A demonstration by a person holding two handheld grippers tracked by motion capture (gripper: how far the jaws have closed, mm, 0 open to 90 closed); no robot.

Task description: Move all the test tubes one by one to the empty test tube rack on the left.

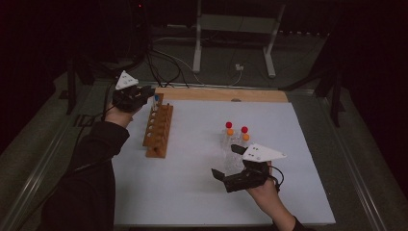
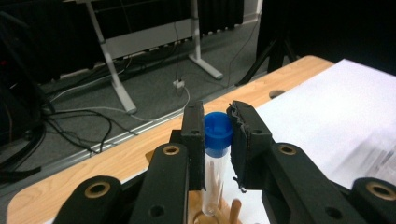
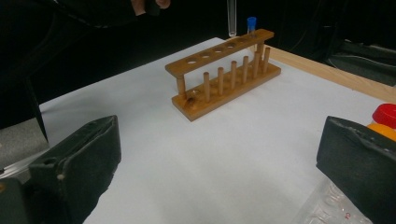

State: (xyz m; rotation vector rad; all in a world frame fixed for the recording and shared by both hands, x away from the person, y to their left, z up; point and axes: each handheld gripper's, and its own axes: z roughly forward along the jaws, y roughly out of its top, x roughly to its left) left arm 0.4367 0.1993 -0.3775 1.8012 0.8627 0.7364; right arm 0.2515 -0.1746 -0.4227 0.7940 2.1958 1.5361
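While the left gripper [image 2: 216, 135] stays out of our full sight in the high view, its own view is plain: its jaws are clenched on a blue-capped test tube [image 2: 215, 161], just under the cap. The tube stands upright over the far end of the wooden tube rack [image 1: 158, 131], its lower part apparently dropping into a hole there, at the back left of the white tabletop [image 1: 192, 192]. The right gripper [image 1: 230, 163] hangs near the front of the tabletop with its jaws released and wide apart, grasping nothing, just beside a cluster of clear tubes with red and orange caps [image 1: 235, 132].

We judge the main risk to be a slanted tube: if we lower it off-centre, the glass could catch on the hole's rim or on a peg and jam, or the light rack could shift or tip. Letting go too early could leave the tube leaning. The right jaws sit close enough to the capped cluster that a careless sweep might knock it over.

We cannot see the tube's bottom, cut off at the edge of the left gripper view, so whether it is seated stays unclear. In the right gripper view a second clear tube [image 3: 231, 18] hangs above the rack, its top cropped. The room behind is too dark to read.
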